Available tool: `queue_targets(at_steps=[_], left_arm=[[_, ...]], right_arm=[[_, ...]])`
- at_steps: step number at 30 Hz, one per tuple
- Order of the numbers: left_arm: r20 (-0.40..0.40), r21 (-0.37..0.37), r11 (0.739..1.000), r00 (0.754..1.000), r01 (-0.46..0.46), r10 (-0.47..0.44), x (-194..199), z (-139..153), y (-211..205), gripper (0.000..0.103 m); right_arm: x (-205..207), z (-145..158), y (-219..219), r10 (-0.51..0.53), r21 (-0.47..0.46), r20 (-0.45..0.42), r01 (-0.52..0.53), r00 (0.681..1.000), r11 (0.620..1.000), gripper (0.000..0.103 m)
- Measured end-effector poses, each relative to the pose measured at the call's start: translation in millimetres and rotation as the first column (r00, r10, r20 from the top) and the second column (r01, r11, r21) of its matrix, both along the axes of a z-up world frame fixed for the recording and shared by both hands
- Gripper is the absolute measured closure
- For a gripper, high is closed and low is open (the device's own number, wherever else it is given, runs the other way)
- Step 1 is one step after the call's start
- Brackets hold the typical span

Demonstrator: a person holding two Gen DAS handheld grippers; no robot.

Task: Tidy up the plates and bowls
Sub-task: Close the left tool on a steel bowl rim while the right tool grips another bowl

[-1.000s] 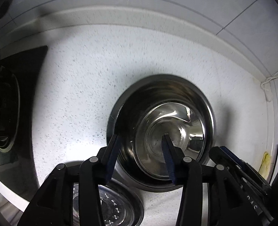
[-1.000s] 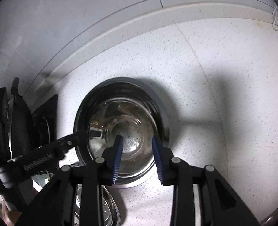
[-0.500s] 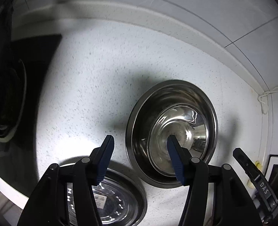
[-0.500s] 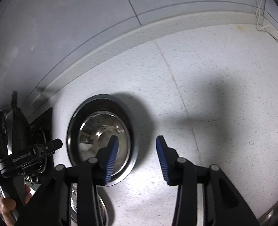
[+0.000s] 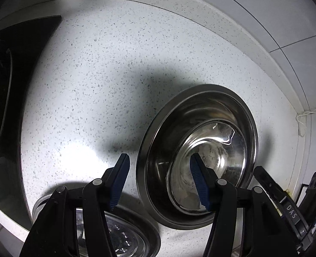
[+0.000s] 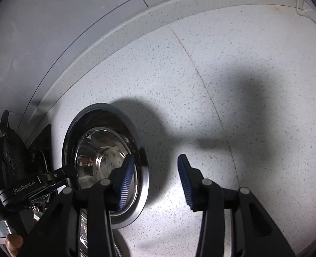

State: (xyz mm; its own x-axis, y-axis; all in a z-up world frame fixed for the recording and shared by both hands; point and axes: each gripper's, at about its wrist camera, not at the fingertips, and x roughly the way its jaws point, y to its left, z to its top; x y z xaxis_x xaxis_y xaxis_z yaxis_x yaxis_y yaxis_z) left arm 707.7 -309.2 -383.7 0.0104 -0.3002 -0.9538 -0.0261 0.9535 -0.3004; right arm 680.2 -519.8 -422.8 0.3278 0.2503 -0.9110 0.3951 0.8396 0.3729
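A large steel bowl (image 5: 197,156) sits on the white speckled counter with a smaller steel bowl (image 5: 209,154) nested inside it. My left gripper (image 5: 160,180) is open and empty, its jaws straddling the big bowl's left rim from above. A second steel dish (image 5: 123,235) lies under the left gripper at the counter's front edge. In the right wrist view the bowl stack (image 6: 104,162) is at the lower left. My right gripper (image 6: 154,182) is open and empty, just right of the stack over bare counter.
A black stove top (image 5: 10,68) with a pan lies to the left. The tiled wall and backsplash (image 6: 136,27) run behind the counter. A white cable (image 5: 303,117) hangs at the far right corner. Another dish rim (image 6: 228,231) shows under the right gripper.
Both grippers pulled back and up from the bowl stack. The left jaws opened wider and shifted left; the right gripper opened and moved right, off the bowl.
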Motion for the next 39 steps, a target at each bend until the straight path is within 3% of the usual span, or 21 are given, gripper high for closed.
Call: queue_targets(at_steps=[6,8,14,19,30,34,39], left_arm=[[-0.003,-0.002,1.000,1.000,0.020,-0.020,10.6,-9.1,-1.2,0.052],[-0.007,-0.004,1.000,1.000,0.030,-0.030,13.8,-11.5,-2.7,0.063],[-0.020,0.008,0.999,0.999,0.042,-0.042,22.5,-18.4,-5.7,0.070],[-0.040,-0.002,1.000,0.999,0.026,-0.026,27.2,-24.0,0.5,0.084],[-0.021,-0.037,0.998,0.999,0.049,-0.050,22.7,-15.3,11.4,0.084],[0.030,0.009,0.996,0.996,0.083,-0.084,21.5,2.1,13.5,0.084],[0.029,0.024,0.995,0.995,0.100,-0.101,19.5,4.8,14.7,0.084]], right_arm=[[7.1,-11.5,6.9,0.024,-0.002,-0.032,-0.024,0.999,1.000,0.064],[8.6,-13.2,7.4,0.027,0.012,-0.030,-0.026,0.999,1.000,0.071],[19.3,-18.3,10.1,0.035,0.076,-0.042,-0.031,0.999,0.997,0.093],[16.9,-22.3,10.2,0.031,0.097,-0.046,-0.026,0.998,0.995,0.094],[15.8,-21.1,9.5,0.052,0.112,-0.047,-0.047,0.998,0.993,0.091],[14.6,-18.6,8.8,0.048,0.110,-0.045,-0.043,0.998,0.993,0.091],[13.8,-15.8,10.0,0.051,0.096,-0.047,-0.046,0.998,0.994,0.091]])
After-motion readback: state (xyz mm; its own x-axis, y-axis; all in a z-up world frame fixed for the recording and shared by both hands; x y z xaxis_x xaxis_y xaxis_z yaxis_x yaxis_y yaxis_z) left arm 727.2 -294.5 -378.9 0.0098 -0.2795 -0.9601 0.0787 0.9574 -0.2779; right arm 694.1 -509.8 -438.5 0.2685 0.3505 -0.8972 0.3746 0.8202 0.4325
